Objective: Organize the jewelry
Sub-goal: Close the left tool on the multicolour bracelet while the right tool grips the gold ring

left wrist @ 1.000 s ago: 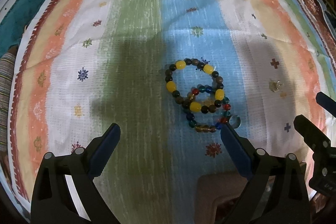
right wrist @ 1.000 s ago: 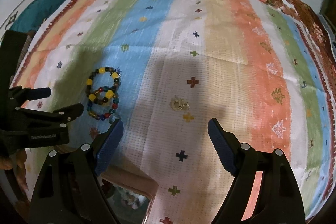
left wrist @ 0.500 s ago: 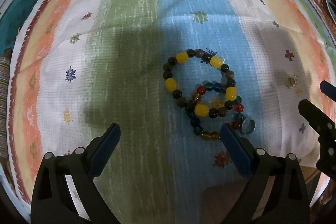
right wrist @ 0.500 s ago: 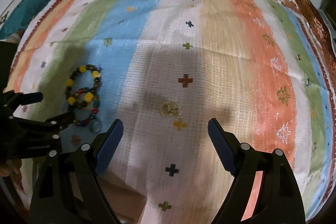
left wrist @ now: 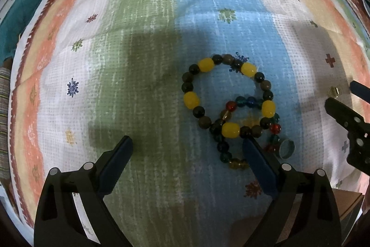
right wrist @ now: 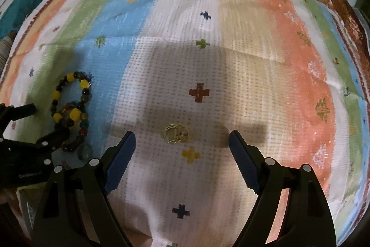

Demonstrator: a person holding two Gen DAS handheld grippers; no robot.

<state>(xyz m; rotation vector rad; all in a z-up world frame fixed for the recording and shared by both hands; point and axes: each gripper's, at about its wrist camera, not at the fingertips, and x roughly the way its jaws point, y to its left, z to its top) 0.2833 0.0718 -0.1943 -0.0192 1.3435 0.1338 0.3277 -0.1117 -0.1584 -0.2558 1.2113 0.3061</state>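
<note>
- L gripper (left wrist: 187,149): fingers wide apart, nothing between them, hovering over the striped cloth (left wrist: 143,43); its R fingertip covers part of the smaller bracelet.
- Yellow-bead bracelet (left wrist: 227,94) on the blue stripe, overlapping a multicolor glass-bead bracelet (left wrist: 251,131); where one ends is hard to tell.
- Small ring (left wrist: 286,149) just beside the glass beads, blurry.
- Gold rings/earrings (right wrist: 178,133), tangled cluster on the white stripe, near the yellow cross; count unclear.
- R gripper (right wrist: 182,142): fingers spread apart, the gold cluster lying between the tips, not touching.
- Brown box (left wrist: 349,203) at the lower edge, cut off.
</note>
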